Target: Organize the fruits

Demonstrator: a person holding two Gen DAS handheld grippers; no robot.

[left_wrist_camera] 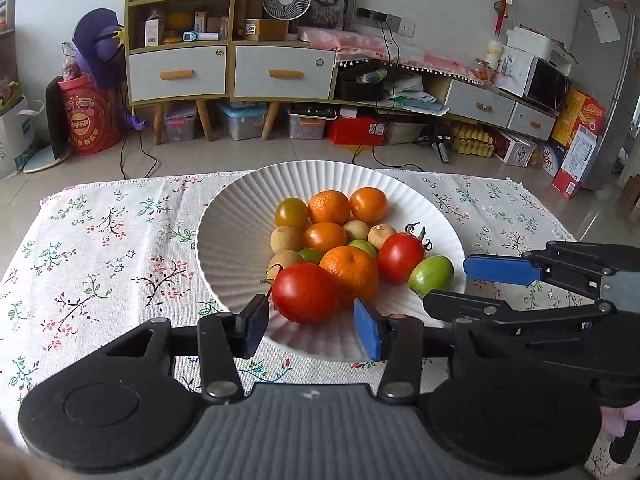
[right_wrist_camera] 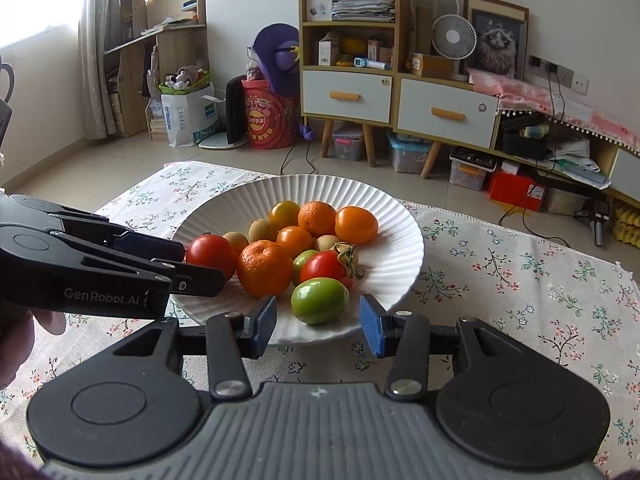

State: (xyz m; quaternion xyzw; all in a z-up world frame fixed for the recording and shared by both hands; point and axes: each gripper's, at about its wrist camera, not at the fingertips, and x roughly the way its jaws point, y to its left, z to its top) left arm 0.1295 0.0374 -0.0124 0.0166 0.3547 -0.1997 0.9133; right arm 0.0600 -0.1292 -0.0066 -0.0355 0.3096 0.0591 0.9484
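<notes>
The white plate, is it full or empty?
Full: the white plate holds a heap of tomatoes, oranges and green fruit.

Soft daylight fills both views, bright and even. In the right wrist view the window (right_wrist_camera: 36, 0) at far left is blown out white. The plate (left_wrist_camera: 240, 216) shades grey on its inner left wall, ahead of the fingers. Focus is sharp throughout. Fisheye bends the shelves (left_wrist_camera: 180, 32) and darkens the corners.
</notes>
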